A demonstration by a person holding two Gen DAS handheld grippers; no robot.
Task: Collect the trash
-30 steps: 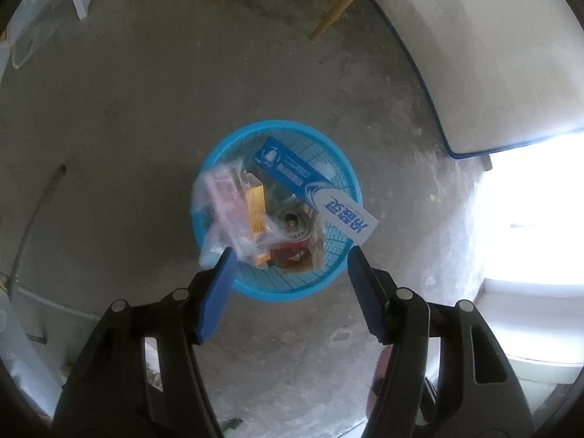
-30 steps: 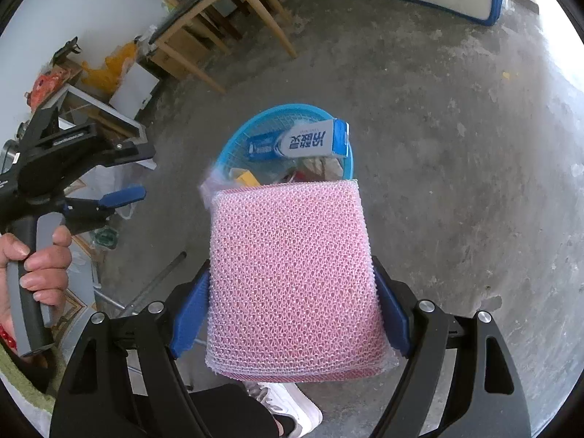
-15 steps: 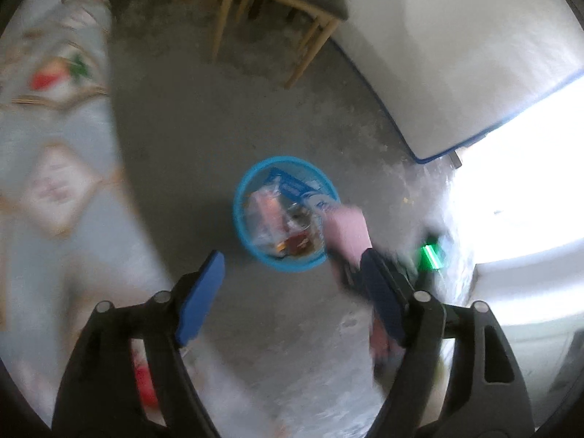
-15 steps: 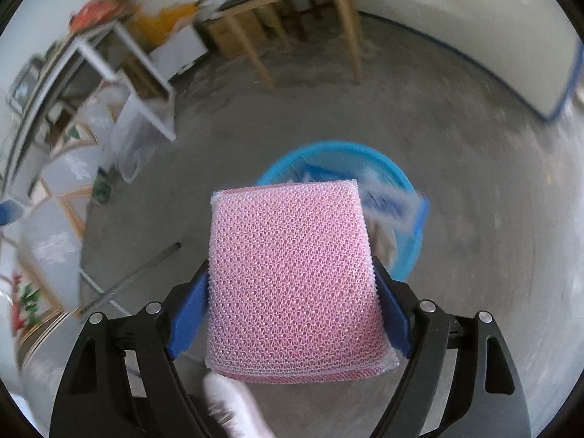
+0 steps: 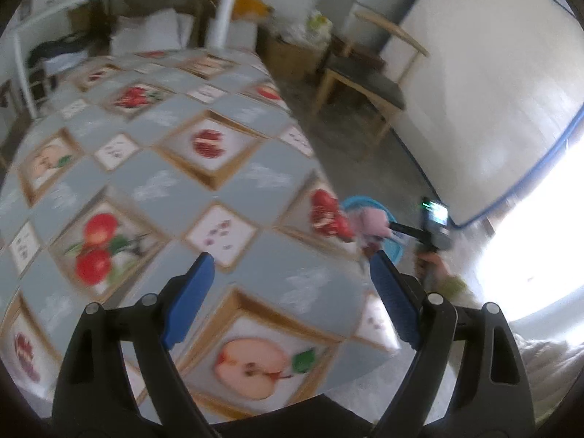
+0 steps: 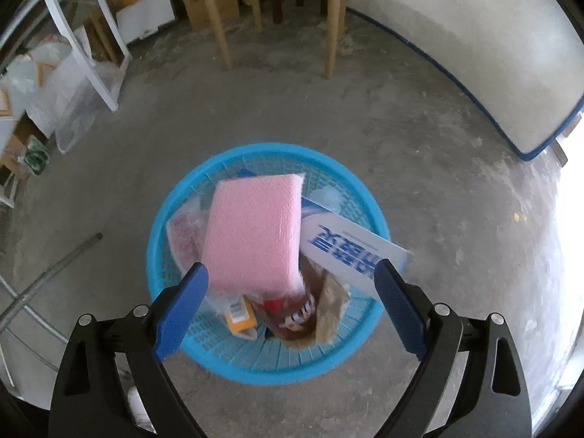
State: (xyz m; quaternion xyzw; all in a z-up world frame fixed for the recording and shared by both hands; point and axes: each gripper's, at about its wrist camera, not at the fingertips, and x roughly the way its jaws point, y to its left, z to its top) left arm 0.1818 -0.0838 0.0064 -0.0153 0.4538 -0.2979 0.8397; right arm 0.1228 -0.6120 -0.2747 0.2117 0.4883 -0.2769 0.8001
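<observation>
Right wrist view: my right tool (image 6: 290, 306) hangs above the blue basket (image 6: 171, 215) on the concrete floor (image 6: 456, 189), its blue fingers (image 6: 180, 308) spread wide apart and gripping nothing. The pink sponge (image 6: 252, 233) sits free between and beyond the fingertips, tilted, over the heap of rubbish in the basket; I cannot tell whether it rests on that heap or is in mid-drop. Beside it lie a blue-and-white carton (image 6: 350, 252), whose end pokes past the rim, a clear wrapper (image 6: 186, 233) and a small orange box (image 6: 241, 315).

Left wrist view: my left tool (image 5: 288, 303) points at the worktop (image 5: 175, 189) with its fruit-patterned cloth, fingers apart and holding nothing. No trash shows on the part of the worktop in view, though the picture is blurred. At the far edge the basket (image 5: 396, 252) and sponge (image 5: 368, 221) are glimpsed, with my right hand (image 5: 432, 268) on its handle.

Risks, as I judge them: the basket is heaped, so the sponge may slide off the carton's slope and over the rim onto the floor. The overhanging carton could tip out if knocked by my right tool. The blur in the left view suggests haste, which could spoil the next grasp.
</observation>
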